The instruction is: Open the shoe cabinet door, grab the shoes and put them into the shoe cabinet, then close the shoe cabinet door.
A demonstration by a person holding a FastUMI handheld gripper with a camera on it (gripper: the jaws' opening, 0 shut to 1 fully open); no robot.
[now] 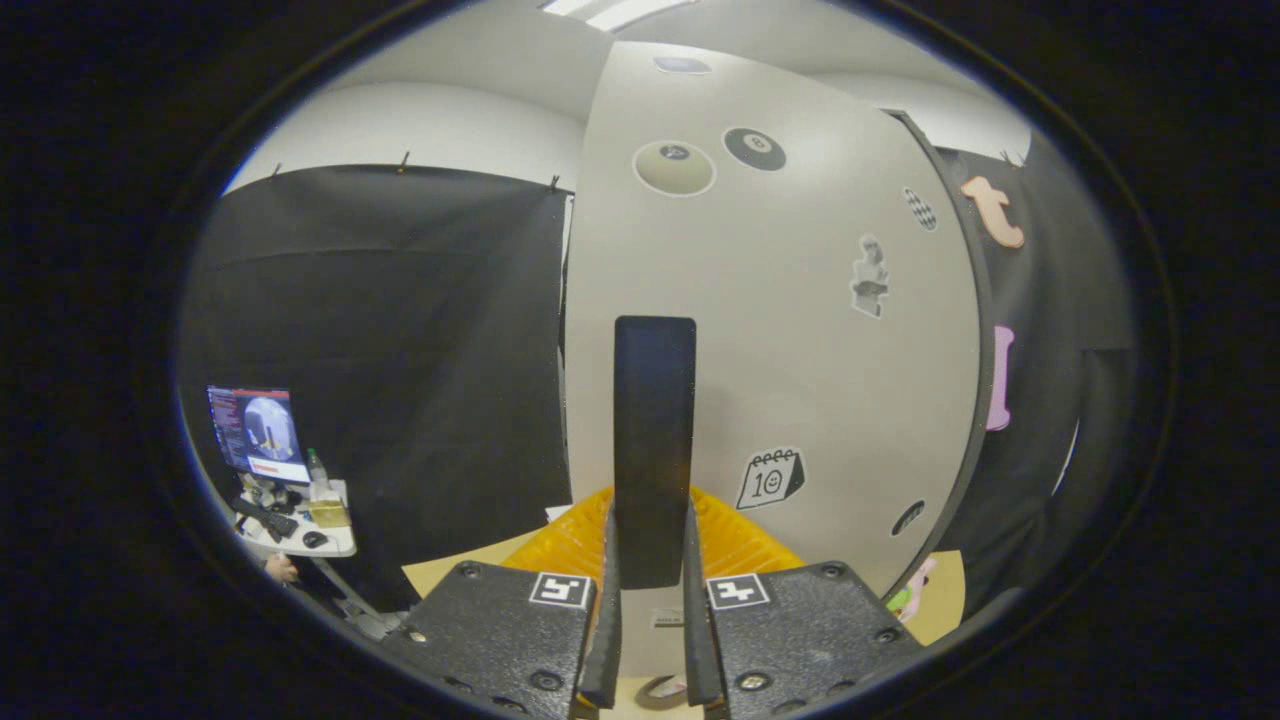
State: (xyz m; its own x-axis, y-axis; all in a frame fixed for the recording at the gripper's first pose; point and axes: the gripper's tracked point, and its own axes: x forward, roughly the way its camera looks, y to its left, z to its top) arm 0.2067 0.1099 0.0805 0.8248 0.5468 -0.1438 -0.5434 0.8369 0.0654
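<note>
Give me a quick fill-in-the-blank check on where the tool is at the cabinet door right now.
1. The tool's two fingers are closed on the door's dark vertical ____.
2. The cabinet door is decorated with several ____.
3. The calendar sticker sits to the ____ of the handle.
4. Beside the door's left edge hangs a ____ cloth.

Missing words: handle; stickers; right; black

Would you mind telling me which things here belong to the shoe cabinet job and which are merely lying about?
Job:
- tongs, closed on the black door handle
- shoe cabinet door, with stickers

Lying about:
- monitor
- bottle
- small white table
</note>
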